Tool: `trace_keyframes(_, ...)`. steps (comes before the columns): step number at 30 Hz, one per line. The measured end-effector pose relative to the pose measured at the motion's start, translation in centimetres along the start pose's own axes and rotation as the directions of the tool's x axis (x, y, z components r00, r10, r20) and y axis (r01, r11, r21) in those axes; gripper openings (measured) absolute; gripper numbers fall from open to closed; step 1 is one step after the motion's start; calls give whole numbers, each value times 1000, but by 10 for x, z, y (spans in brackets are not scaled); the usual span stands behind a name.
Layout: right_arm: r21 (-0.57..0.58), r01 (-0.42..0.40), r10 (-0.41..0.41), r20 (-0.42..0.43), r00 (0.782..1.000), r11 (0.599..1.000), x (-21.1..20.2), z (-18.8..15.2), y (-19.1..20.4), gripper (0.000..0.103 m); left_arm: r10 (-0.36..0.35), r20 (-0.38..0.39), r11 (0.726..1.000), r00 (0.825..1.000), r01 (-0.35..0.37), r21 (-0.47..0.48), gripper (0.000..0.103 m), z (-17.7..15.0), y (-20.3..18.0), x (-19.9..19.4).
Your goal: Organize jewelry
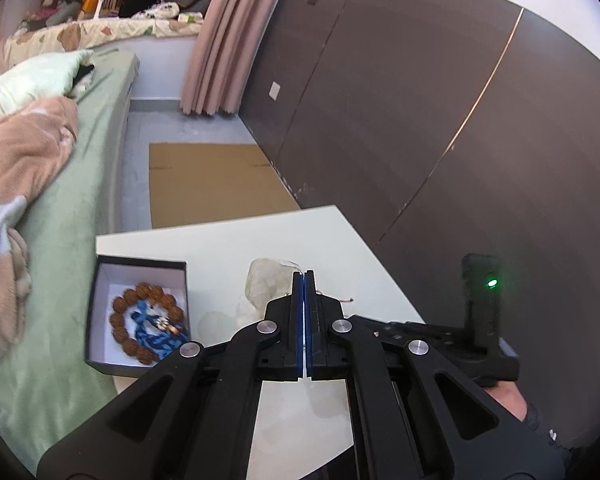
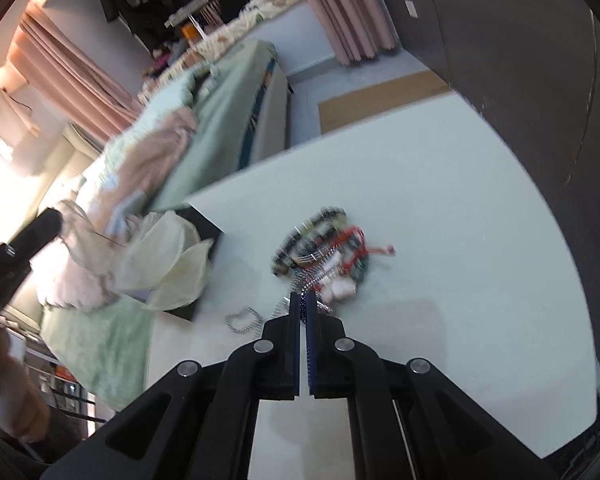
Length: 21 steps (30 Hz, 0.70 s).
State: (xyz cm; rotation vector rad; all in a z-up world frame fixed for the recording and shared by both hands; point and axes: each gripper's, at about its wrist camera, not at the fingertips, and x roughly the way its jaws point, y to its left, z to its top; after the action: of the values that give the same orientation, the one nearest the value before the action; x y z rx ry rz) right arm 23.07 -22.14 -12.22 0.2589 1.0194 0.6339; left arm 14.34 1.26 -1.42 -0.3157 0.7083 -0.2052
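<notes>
A black open box [image 1: 100, 300] with a white inside stands at the left edge of the white table [image 1: 228, 240]. It holds a brown bead bracelet [image 1: 148, 320] and a blue cord piece [image 1: 156, 336]. My left gripper [image 1: 304, 276] is shut on a sheer pale pouch [image 1: 268, 284] over the table. In the right wrist view my right gripper [image 2: 302, 298] is shut on a silver chain [image 2: 284, 304] that trails left to the table. A blurred pile of bracelets [image 2: 324, 244] lies just beyond it. The pouch [image 2: 168, 256] hangs from the left gripper's fingertips [image 2: 48, 224].
A bed with a green sheet [image 1: 72, 208] and blankets runs along the table's left side. A dark panelled wall [image 1: 420, 120] borders the right. Brown cardboard [image 1: 208, 184] lies on the floor beyond the table. The other gripper's handle [image 1: 480, 300] shows at the right.
</notes>
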Motion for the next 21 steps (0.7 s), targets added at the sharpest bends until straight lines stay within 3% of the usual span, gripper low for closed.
trace_keyframes(6, -30, -66, 68, 83, 994, 997, -43, 24, 31, 2, 15, 47, 1000, 999, -15, 3, 2, 9, 1, -25)
trace_keyframes(18, -137, -100, 126, 202, 971, 986, -108, 68, 96, 2, 57, 85, 998, 995, -53, -43, 2, 25, 27, -42)
trace_keyframes(21, -172, -101, 139, 229, 963, 980, -124, 81, 115, 2, 109, 75, 992, 991, -103, -76, 3, 30, 39, -38)
